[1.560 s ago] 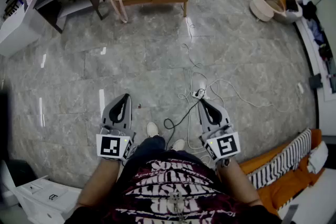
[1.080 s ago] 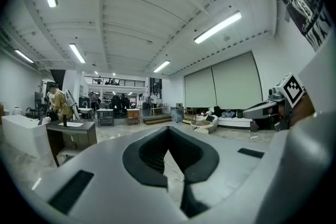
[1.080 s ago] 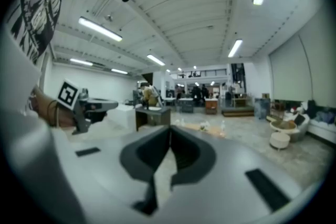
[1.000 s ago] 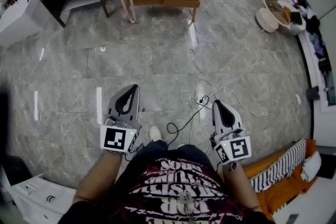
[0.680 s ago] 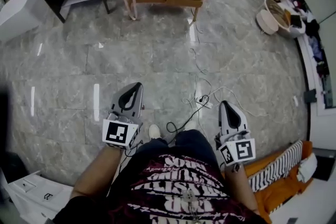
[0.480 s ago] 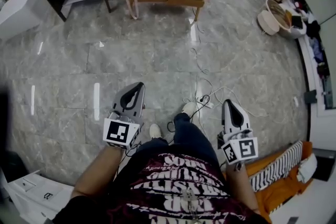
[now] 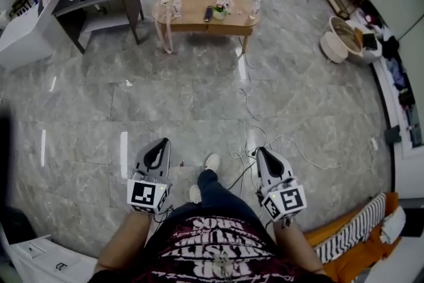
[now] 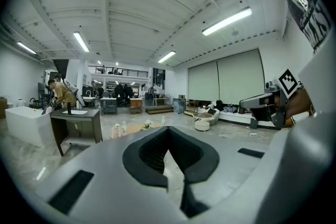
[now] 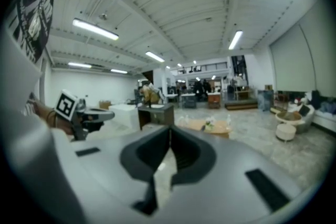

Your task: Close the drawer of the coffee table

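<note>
My left tool (image 7: 161, 144), right tool (image 7: 260, 153): jaws closed, empty. Target oval light-wood coffee table (image 7: 205, 10) well apart, across grey marble floor (image 7: 199, 96). Its drawer not discernible from here. Judgement: nothing done yet; approach and push remain.

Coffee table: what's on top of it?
On the coffee table: left bottle, right bottle, dark remote, small flower pot. Tabletop covers what's underneath; the drawer can't be made out.
</note>
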